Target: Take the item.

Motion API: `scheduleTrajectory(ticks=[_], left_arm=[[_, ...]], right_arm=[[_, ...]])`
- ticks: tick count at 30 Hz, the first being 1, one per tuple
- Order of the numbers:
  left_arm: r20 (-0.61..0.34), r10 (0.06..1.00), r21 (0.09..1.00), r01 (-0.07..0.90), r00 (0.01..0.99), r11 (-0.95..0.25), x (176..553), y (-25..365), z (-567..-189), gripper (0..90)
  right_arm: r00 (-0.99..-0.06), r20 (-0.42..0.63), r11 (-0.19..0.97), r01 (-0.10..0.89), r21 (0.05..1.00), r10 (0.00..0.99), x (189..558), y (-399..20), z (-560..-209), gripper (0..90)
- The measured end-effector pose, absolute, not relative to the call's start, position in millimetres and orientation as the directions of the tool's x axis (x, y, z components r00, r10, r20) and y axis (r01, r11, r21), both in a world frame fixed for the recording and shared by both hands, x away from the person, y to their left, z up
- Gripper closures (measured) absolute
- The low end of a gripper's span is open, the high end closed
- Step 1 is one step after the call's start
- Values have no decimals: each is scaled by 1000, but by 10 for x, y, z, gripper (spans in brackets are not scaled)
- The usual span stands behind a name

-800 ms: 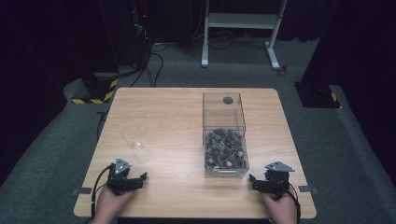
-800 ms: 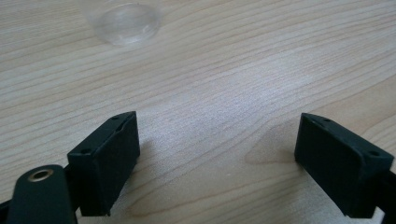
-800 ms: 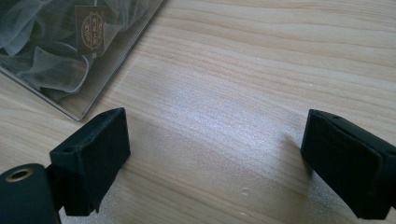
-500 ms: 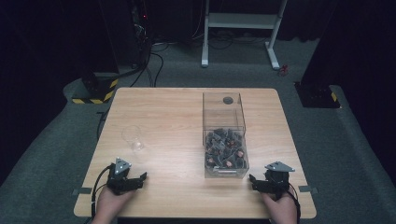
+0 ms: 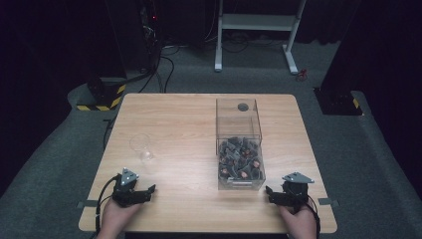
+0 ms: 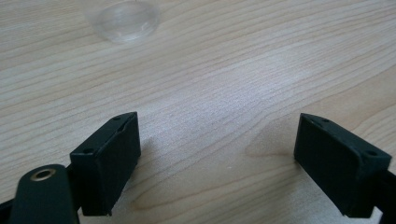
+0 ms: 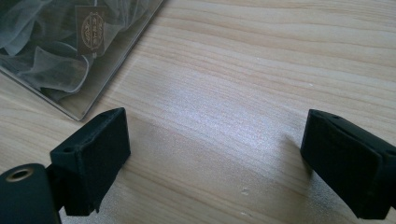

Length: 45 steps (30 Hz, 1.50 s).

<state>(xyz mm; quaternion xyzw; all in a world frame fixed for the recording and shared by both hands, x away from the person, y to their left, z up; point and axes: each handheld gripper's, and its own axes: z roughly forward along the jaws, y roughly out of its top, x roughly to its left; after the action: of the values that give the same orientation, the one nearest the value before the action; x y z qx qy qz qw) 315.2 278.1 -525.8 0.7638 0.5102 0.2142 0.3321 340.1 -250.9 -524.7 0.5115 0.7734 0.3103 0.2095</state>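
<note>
Clear box (image 5: 240,149) of small dark packets mid-tabletop (image 5: 184,119), empty glass (image 5: 142,147) to its left. Left claw (image 5: 142,191) just below glass, right claw (image 5: 272,193) at box's near right corner; both released, empty, resting. Pre-grasp stage. Next: probably reach into box for a packet.

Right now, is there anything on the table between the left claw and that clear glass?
Nothing: bare wood lies between the left claw and the glass in the high view.
</note>
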Motion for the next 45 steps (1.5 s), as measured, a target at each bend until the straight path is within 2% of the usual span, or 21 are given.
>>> scheduleTrajectory(ticks=[13,19,21,36,45], left_arm=[[-19,906,771,583,423,-256,3115,2756,-5139,145],[-18,910,774,582,414,-250,3121,2713,-5127,36],[-14,908,767,587,419,-258,3124,2691,-5121,27],[-93,878,803,557,470,-213,3115,2655,-5047,6],[-61,876,808,540,478,-238,3096,2606,-4949,2]], right_arm=[[-390,-6,285,661,694,921,3401,-2508,-5247,80],[-392,-8,287,660,695,920,3402,-2509,-5247,80],[-391,-7,286,661,694,920,3401,-2508,-5246,80],[-393,-6,287,661,694,920,3400,-2507,-5246,80],[-393,-6,287,660,694,920,3401,-2508,-5246,80]])
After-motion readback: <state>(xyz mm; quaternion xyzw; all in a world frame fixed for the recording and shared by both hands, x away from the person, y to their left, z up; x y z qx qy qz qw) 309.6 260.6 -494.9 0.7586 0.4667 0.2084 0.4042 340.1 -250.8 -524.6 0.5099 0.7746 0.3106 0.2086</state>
